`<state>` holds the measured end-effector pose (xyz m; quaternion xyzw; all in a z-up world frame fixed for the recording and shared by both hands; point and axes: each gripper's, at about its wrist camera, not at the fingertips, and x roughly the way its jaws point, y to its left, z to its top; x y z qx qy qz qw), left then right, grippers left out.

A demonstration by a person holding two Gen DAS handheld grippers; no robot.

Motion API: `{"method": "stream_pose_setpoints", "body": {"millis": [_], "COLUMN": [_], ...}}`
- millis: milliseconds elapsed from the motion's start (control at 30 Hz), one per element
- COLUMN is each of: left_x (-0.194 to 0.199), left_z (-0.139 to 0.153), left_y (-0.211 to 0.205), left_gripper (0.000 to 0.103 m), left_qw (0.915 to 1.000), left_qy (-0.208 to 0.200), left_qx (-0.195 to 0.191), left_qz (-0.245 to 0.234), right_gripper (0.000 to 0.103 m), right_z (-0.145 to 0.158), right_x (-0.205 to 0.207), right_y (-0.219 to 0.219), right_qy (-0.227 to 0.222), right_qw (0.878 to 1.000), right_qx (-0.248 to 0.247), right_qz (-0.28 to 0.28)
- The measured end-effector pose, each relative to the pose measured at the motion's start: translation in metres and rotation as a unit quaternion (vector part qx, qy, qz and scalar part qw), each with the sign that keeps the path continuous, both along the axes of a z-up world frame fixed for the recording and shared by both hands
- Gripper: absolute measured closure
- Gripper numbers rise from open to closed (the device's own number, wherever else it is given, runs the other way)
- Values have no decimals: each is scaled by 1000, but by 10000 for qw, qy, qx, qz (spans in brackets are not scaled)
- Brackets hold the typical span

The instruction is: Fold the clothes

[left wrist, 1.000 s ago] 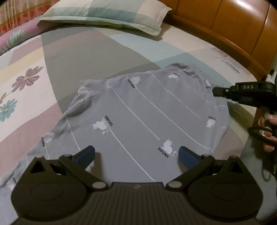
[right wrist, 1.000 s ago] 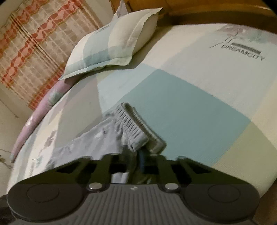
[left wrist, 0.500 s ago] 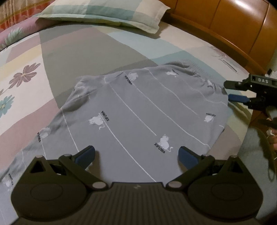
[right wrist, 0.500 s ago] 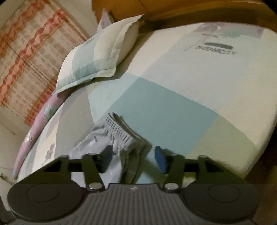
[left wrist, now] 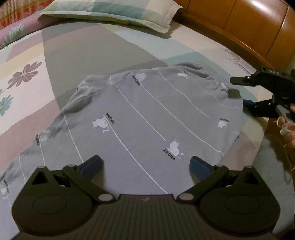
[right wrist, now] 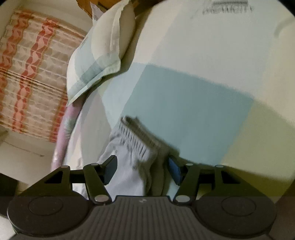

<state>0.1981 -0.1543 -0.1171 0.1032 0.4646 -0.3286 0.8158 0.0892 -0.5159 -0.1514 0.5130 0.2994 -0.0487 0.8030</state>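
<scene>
A grey garment (left wrist: 147,114) with white lines and cat prints lies spread flat on the bed, its gathered waistband (right wrist: 140,138) at the far right end. My left gripper (left wrist: 145,164) hovers open over the garment's near edge, nothing between its blue pads. My right gripper (left wrist: 239,92) comes in from the right at the waistband corner. In the right wrist view the right gripper (right wrist: 142,166) is open, its jaws on either side of the waistband fabric without pinching it.
A checked pillow (left wrist: 110,13) lies at the head of the bed against a wooden headboard (left wrist: 248,24). The patchwork bedsheet (left wrist: 27,73) spreads to the left. A hand (left wrist: 287,127) holds the right gripper at the bed's right edge. A striped curtain (right wrist: 27,73) hangs beyond.
My right gripper was shut on the waistband corner one second ago; it has opened and let go, and the corner now rests on the sheet. My left gripper stays open.
</scene>
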Motion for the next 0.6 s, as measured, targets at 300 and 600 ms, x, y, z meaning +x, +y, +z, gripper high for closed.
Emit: {"method": "stream_pose_setpoints", "body": {"millis": [300, 600], "left_x": [-2, -4], "left_z": [1, 3], "left_y": [4, 11], "left_gripper": [1, 1], "left_qw": [10000, 10000], "left_qy": [-10, -14], "left_qx": [35, 3], "left_qz": [42, 60], "right_gripper": [55, 75], "right_z": [0, 14], "right_x": [34, -1], "right_y": [5, 19], "right_qy": [-223, -210], "right_qw": [9969, 9935], "right_qx": [-685, -1115], "right_qz": [319, 9]}}
